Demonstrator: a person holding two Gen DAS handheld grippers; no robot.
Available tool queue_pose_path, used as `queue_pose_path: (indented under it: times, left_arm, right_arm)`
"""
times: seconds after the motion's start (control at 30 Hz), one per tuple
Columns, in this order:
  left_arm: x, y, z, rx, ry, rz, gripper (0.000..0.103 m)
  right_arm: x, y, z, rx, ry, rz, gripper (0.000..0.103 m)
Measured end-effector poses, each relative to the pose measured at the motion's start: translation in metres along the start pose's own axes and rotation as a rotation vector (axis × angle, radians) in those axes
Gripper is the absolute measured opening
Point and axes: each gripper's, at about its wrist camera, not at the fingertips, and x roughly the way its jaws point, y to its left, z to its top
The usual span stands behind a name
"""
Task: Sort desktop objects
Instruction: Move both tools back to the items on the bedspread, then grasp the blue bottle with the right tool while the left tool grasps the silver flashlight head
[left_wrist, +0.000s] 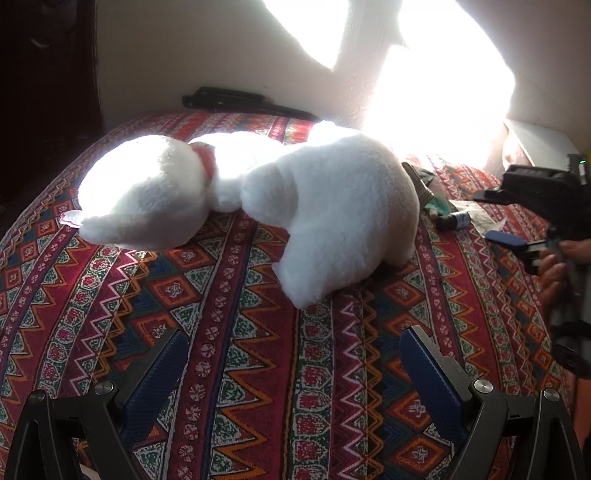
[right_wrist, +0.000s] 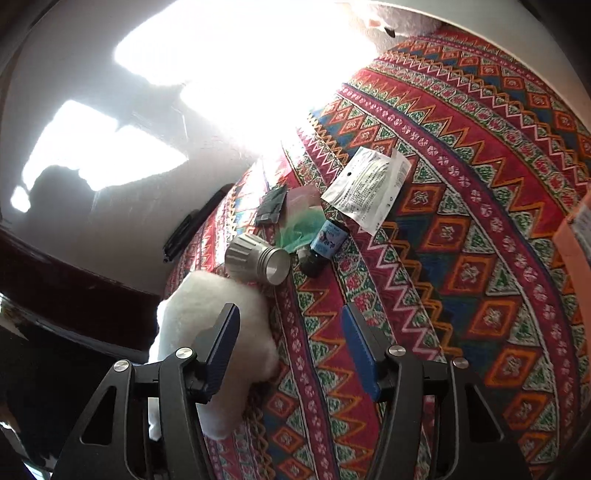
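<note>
A white plush toy (left_wrist: 258, 195) with a red collar lies on its side on the patterned tablecloth (left_wrist: 258, 369). My left gripper (left_wrist: 291, 354) is open and empty, a little in front of the toy's leg. My right gripper (right_wrist: 290, 332) is open and empty; it also shows at the right edge of the left wrist view (left_wrist: 517, 240). Its left finger (right_wrist: 221, 347) is over the plush toy's leg (right_wrist: 207, 332). Ahead of it lie a silver flashlight (right_wrist: 256, 258), a small dark bottle with a blue label (right_wrist: 323, 245), a green plastic bag (right_wrist: 299, 229), a white printed packet (right_wrist: 369, 184) and a dark sachet (right_wrist: 271, 205).
A black flat object (left_wrist: 243, 101) lies at the table's far edge against the wall. Strong sunlight washes out the wall and the cloth's far right part. An orange box (right_wrist: 576, 236) stands at the right edge of the right wrist view. The bottle (left_wrist: 454, 221) also shows behind the toy.
</note>
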Motion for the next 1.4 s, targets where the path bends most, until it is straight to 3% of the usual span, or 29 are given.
queue_pose_path:
  times: [0.13, 0.23, 0.3, 0.43, 0.57, 0.7, 0.77, 0.9, 0.97, 1.03, 1.17, 1.23, 1.3, 1.4]
  left_arm:
    - [0.007, 0.009, 0.010, -0.015, 0.001, 0.000, 0.096]
    - [0.012, 0.016, 0.014, -0.041, 0.013, -0.003, 0.096]
    - [0.014, 0.018, 0.014, -0.049, 0.020, -0.006, 0.096]
    - [0.015, 0.012, 0.010, -0.034, 0.026, -0.016, 0.096]
    - [0.009, -0.006, 0.002, 0.017, 0.029, -0.050, 0.096]
    - [0.008, -0.034, 0.010, 0.029, 0.034, -0.165, 0.091]
    - [0.026, -0.061, 0.028, 0.039, 0.074, -0.184, 0.081]
    - [0.074, -0.112, 0.082, -0.090, 0.151, -0.284, 0.081]
    - [0.106, -0.138, 0.110, -0.124, 0.181, -0.290, 0.081]
    - [0.144, -0.160, 0.133, -0.122, 0.205, -0.195, 0.081]
    - [0.222, -0.164, 0.149, -0.140, 0.297, 0.005, 0.078]
    - [0.237, -0.171, 0.158, -0.092, 0.266, 0.079, 0.079]
    - [0.253, -0.179, 0.165, -0.056, 0.270, 0.110, 0.089]
    - [0.275, -0.192, 0.155, 0.071, 0.278, 0.220, 0.090]
  right_arm:
    - [0.064, -0.004, 0.025, 0.045, 0.009, -0.126, 0.050]
    - [0.090, -0.008, 0.035, 0.052, -0.027, -0.196, 0.043]
    - [0.096, -0.002, 0.040, -0.002, -0.061, -0.250, 0.030]
    - [0.097, 0.000, 0.038, -0.079, -0.057, -0.254, 0.026]
    - [0.061, -0.001, 0.011, -0.170, -0.023, -0.243, 0.026]
    - [-0.019, -0.015, -0.036, -0.244, -0.026, -0.175, 0.026]
    - [-0.065, -0.018, -0.059, -0.294, -0.076, -0.161, 0.026]
    - [-0.142, -0.018, -0.089, -0.394, -0.201, -0.141, 0.027]
    - [-0.167, -0.013, -0.098, -0.462, -0.241, -0.145, 0.026]
    - [-0.180, -0.009, -0.096, -0.487, -0.270, -0.124, 0.026]
    - [-0.192, -0.009, -0.087, -0.514, -0.314, -0.105, 0.026]
    - [-0.192, -0.014, -0.084, -0.502, -0.294, -0.087, 0.026]
    - [-0.192, -0.019, -0.081, -0.494, -0.279, -0.077, 0.027]
    - [-0.191, -0.023, -0.076, -0.492, -0.273, -0.076, 0.027]
